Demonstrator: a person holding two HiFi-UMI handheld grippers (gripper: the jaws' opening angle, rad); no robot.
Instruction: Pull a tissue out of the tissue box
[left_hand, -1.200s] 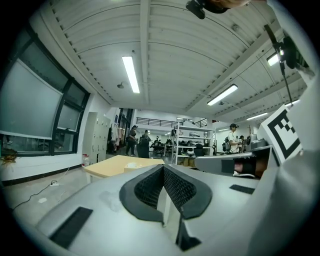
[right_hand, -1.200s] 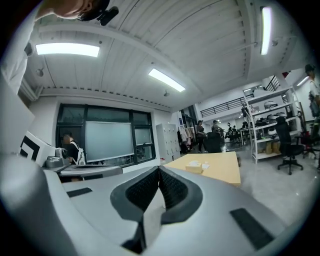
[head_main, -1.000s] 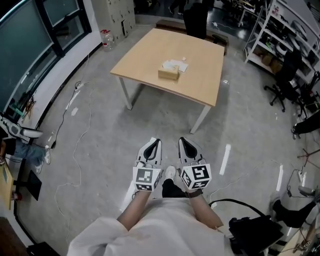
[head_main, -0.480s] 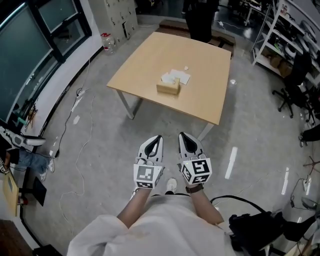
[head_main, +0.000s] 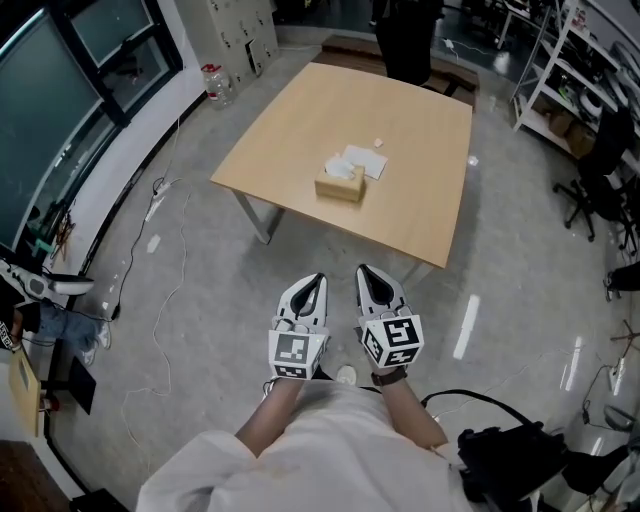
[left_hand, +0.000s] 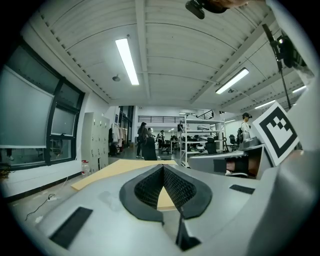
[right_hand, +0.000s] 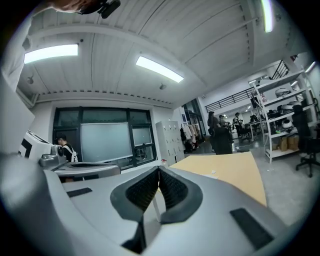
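A tan tissue box (head_main: 340, 187) stands near the front edge of the wooden table (head_main: 410, 110), with a white tissue (head_main: 342, 170) sticking out of its top. My left gripper (head_main: 317, 279) and right gripper (head_main: 364, 271) are held side by side over the floor, well short of the table and pointing at it. Both are shut with nothing between the pads. In the left gripper view the left gripper (left_hand: 163, 168) shows its pads meeting, with the tabletop (left_hand: 115, 170) beyond. The right gripper (right_hand: 159, 170) looks the same, with the table (right_hand: 235, 170) ahead on the right.
Loose white tissues (head_main: 365, 160) lie behind the box. Cables (head_main: 165, 300) trail over the floor at left. A water bottle (head_main: 214, 80) and lockers (head_main: 240, 30) stand by the windows. Shelves (head_main: 590, 50) and office chairs (head_main: 600, 170) are on the right; a black bag (head_main: 510, 465) lies behind me.
The table and tissue box have come closer and lower in the head view as I walk toward them. Both grippers keep the same shut pose in front of me.
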